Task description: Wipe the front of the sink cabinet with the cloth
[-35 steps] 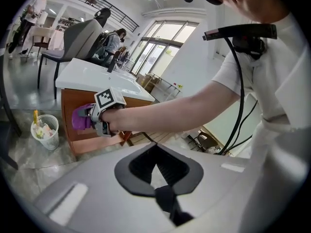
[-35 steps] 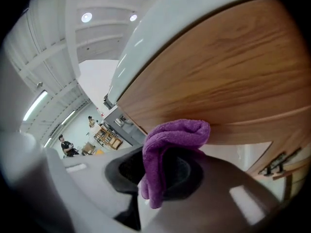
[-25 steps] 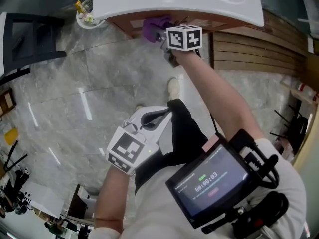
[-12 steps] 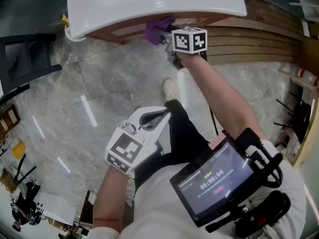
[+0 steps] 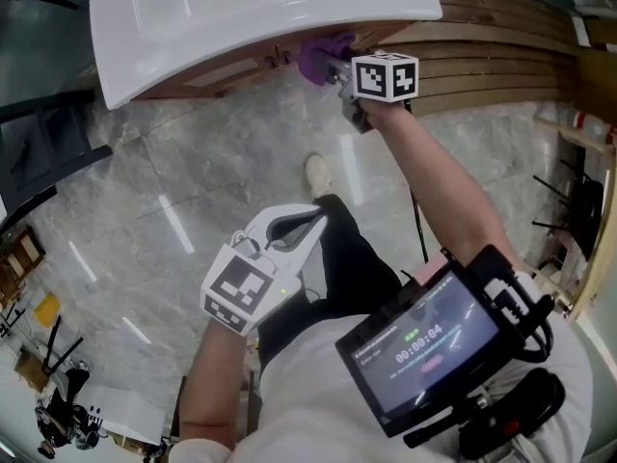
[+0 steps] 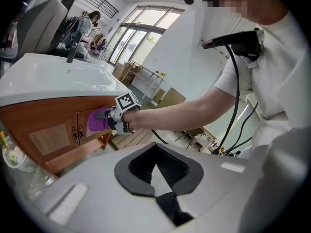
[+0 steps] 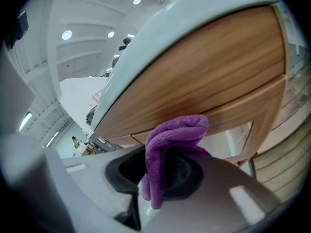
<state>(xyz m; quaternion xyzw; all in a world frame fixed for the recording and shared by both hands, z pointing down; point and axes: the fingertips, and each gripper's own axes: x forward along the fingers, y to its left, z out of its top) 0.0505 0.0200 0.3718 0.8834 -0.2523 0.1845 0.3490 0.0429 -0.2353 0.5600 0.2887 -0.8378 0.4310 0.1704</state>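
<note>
**Marble-floored room: purple cloth held against the sink cabinet**

Grey marble floor [image 5: 174, 162] is spreading out below a white sink [image 5: 193, 27], which is sitting on a wooden cabinet [image 7: 204, 72] at the far side. The right gripper [image 7: 165, 174] is reaching out to the cabinet with its jaws clamping a purple cloth [image 7: 175, 135]. The cloth's folded top is resting against the cabinet's wooden front, just under the sink's rim and near the right end. The left gripper [image 6: 155, 174] is hanging near the person's body, well apart from the cabinet. Its jaws are closed together, gripping nothing. A person's shoe [image 5: 316, 174] is standing on the floor between the two grippers.
</note>
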